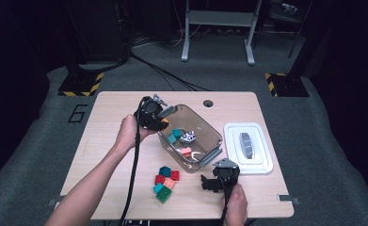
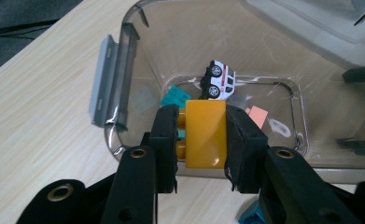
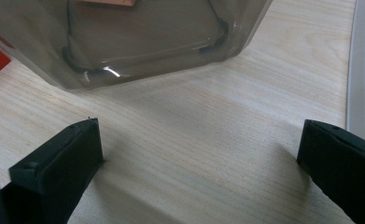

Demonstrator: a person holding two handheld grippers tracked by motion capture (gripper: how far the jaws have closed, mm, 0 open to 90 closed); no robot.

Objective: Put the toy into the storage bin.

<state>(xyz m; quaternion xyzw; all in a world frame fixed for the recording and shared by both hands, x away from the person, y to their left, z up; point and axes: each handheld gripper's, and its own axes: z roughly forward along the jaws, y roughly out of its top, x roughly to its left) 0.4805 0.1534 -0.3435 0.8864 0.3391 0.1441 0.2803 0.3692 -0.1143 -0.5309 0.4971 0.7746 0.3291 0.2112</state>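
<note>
Best to carry the orange block [image 2: 206,133] on past the near wall of the clear bin [image 2: 124,70], over the bare floor beside the white toy car [image 2: 218,80], and only then ease the grip. Pinched at lower centre of the left gripper view between both pads of the left gripper [image 2: 202,140], studs facing left. Right gripper [image 3: 199,154] spread wide with nothing between, resting at lower frame.

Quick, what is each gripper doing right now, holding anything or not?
Left gripper: closed on a yellow brick, held above the clear bin.
Right gripper: open, holding nothing, over the table.
</note>
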